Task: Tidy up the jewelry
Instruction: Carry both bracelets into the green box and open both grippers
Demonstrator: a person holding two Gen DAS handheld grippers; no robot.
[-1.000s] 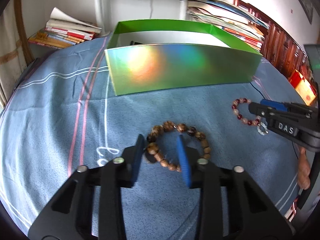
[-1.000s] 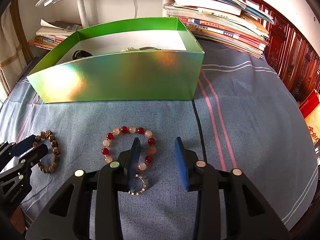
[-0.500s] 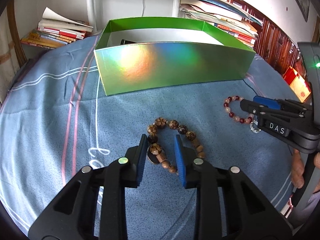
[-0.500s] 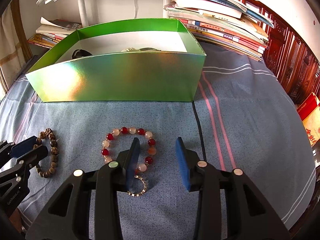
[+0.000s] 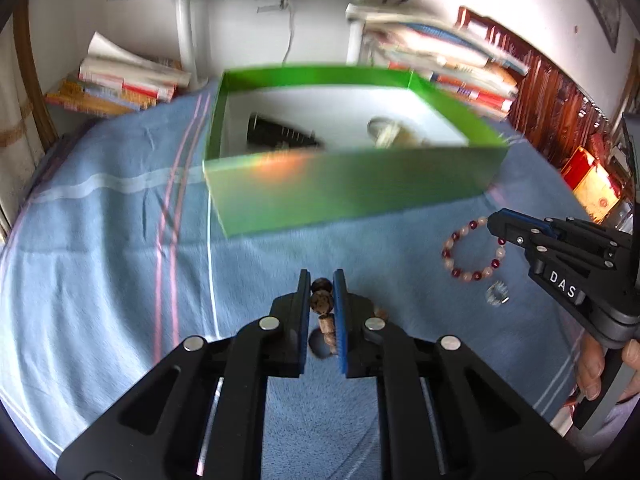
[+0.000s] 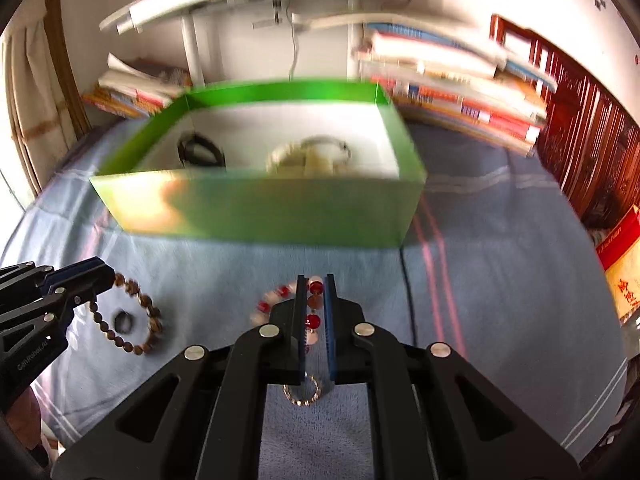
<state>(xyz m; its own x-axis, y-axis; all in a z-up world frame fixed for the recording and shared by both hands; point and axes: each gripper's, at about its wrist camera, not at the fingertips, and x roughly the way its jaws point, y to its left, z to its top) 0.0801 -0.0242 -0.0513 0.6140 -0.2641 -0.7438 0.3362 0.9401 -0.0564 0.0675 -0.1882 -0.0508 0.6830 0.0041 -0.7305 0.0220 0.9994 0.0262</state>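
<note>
Only the right wrist view shows the right gripper pinching the red bead bracelet; left gripper pinches the wooden bead bracelet.

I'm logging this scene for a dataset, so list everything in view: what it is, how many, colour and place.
green box: 1, shiny green with white inside, on the cloth ahead of both grippers
black item: 1, left inside the box, blurred
pale bracelet: apparently 1, cream, right inside the box, blurred
wooden bracelet: 1, brown beads, left on the cloth
red and white bracelet: 1, right on the cloth
small ring: 1, metallic, under the right gripper
blue cloth: 1, pink and white stripes
book stacks: 2, behind the box
left gripper: black, shut on the wooden bracelet
right gripper: black, shut on the red and white bracelet
</note>
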